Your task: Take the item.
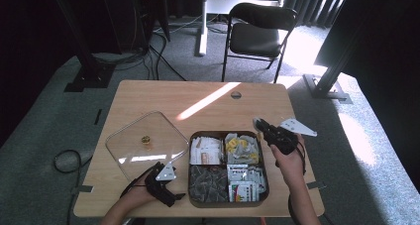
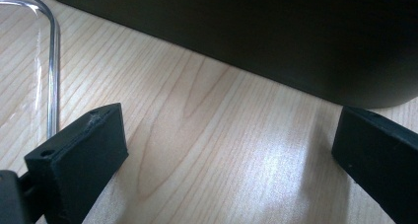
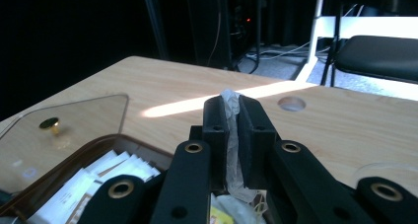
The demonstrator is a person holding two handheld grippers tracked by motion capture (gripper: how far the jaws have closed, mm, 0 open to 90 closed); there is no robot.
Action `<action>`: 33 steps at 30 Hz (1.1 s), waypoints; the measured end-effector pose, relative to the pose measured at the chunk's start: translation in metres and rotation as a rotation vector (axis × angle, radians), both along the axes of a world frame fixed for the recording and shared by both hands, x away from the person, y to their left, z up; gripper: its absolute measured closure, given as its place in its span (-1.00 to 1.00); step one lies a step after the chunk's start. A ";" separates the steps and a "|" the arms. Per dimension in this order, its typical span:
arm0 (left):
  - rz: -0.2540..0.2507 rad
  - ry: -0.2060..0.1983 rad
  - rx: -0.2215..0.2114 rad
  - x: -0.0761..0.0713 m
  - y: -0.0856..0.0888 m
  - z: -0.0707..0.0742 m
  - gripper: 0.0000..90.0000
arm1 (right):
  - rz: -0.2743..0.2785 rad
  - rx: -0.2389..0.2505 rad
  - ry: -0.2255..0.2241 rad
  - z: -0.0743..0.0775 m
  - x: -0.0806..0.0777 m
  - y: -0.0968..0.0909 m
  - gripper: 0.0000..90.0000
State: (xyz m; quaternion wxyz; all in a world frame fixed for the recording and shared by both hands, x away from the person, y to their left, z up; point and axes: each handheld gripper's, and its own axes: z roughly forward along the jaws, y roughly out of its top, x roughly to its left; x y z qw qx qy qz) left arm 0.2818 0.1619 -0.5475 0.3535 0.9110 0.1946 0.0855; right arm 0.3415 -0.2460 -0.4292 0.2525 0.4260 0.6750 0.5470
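Observation:
A dark tray point(image 1: 229, 134) with four compartments of tea bags and sachets lies at the table's front middle. My right gripper point(image 1: 258, 123) hovers over the tray's back right corner, shut on a thin white sachet point(image 3: 231, 135) that stands pinched between its jaws. My left gripper point(image 1: 171, 191) rests on the table by the tray's front left corner. In the left gripper view it is open point(image 2: 226, 150), with bare wood between the jaws and the tray's dark wall point(image 2: 256, 36) just ahead. The clear lid point(image 1: 143, 144) with a gold knob point(image 1: 146, 140) lies left of the tray.
The lid's edge point(image 2: 52, 61) runs beside my left gripper's left jaw. A cable hole point(image 1: 236, 94) sits at the table's back middle. A black folding chair point(image 1: 257, 34) stands beyond the table. A sunlit stripe point(image 1: 208, 101) crosses the tabletop.

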 end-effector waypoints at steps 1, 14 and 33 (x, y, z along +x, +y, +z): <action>0.000 0.000 0.000 0.000 0.000 0.000 -1.00 | -0.002 0.003 0.000 0.001 0.001 -0.002 0.85; 0.000 0.000 0.000 0.000 0.000 0.000 -1.00 | -0.058 0.014 -0.018 0.013 0.007 -0.023 0.85; 0.001 0.014 -0.010 0.001 0.001 0.000 -1.00 | -0.124 0.012 -0.028 0.024 0.023 -0.049 0.85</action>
